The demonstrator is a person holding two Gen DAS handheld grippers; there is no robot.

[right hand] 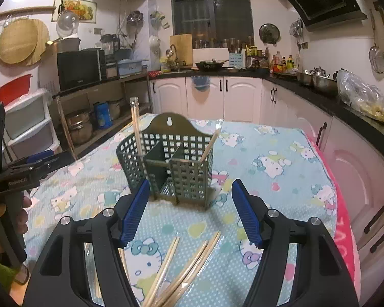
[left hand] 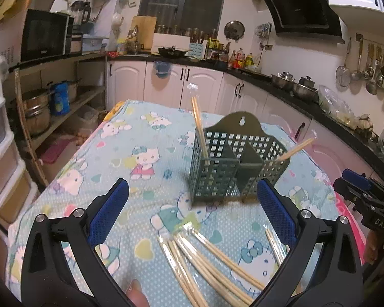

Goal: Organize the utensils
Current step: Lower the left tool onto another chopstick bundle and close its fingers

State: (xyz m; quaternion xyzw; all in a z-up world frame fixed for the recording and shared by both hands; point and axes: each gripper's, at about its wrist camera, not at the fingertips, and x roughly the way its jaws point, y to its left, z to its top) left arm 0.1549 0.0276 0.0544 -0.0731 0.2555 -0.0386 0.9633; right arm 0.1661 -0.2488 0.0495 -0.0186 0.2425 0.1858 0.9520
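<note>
Loose chopsticks (left hand: 212,263) lie before green caddy (left hand: 233,163).

A green lattice utensil caddy (left hand: 233,163) stands upright on the table, divided into compartments. One wrapped chopstick pair (left hand: 199,128) stands in its left compartment, another (left hand: 295,149) leans out of the right. More wrapped chopsticks (left hand: 207,263) lie loose in front of it.

Chopsticks (left hand: 212,261) before caddy (left hand: 233,163) — on table (left hand: 115,153)

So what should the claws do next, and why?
Probably lower the open left claw onto one wrapped chopstick pair lying on the cloth. Only two pairs stand in the green holder, and both claws are empty.
</note>
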